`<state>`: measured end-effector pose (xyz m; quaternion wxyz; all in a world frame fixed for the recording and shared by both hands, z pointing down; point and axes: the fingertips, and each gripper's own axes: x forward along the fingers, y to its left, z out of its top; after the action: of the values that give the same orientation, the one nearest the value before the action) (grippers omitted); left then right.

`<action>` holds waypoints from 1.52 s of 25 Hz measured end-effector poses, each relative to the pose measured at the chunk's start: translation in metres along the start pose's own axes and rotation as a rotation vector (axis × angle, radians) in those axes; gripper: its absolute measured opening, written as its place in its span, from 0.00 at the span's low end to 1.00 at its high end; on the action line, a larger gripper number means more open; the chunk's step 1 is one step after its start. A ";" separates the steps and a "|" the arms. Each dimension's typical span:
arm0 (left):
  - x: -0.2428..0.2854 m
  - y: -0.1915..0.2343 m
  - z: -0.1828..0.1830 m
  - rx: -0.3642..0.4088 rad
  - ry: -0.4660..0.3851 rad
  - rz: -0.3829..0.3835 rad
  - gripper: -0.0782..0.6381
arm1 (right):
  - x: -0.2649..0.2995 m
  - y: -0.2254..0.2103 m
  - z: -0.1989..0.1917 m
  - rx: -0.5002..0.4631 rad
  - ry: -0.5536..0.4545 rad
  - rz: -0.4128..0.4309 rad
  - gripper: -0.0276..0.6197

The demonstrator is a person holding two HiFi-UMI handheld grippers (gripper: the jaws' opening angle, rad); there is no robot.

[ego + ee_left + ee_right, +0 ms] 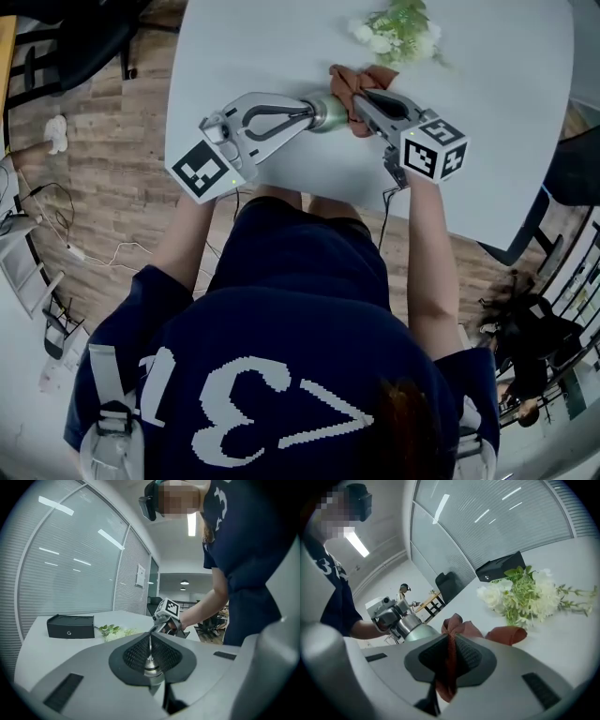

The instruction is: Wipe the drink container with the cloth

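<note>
A silver-green metal drink container (328, 112) lies level just above the white table (262, 47). My left gripper (314, 113) is shut on its near end, and a thin metal part of the container (151, 664) shows pinched between the jaws of my left gripper (150, 651). My right gripper (362, 101) is shut on a rust-brown cloth (356, 82), which is bunched against the container's far end. In the right gripper view the cloth (451, 641) runs through my right gripper (451, 656), with the container (417, 632) just left of it.
White flowers with green leaves (398, 28) lie at the table's far side, close behind the cloth. A black box (501, 566) stands further back by the glass wall. The table edge runs just in front of the person's body.
</note>
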<state>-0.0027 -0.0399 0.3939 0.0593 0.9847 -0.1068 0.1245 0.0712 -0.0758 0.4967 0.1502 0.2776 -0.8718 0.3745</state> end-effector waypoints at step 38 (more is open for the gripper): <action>0.020 -0.047 0.001 0.182 0.060 -0.125 0.14 | 0.035 0.042 0.019 -0.251 0.273 0.355 0.13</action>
<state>0.0266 0.0014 0.3935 -0.0197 0.9866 -0.0317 0.1590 0.0168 -0.0789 0.4770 0.2317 0.0461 -0.9183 0.3178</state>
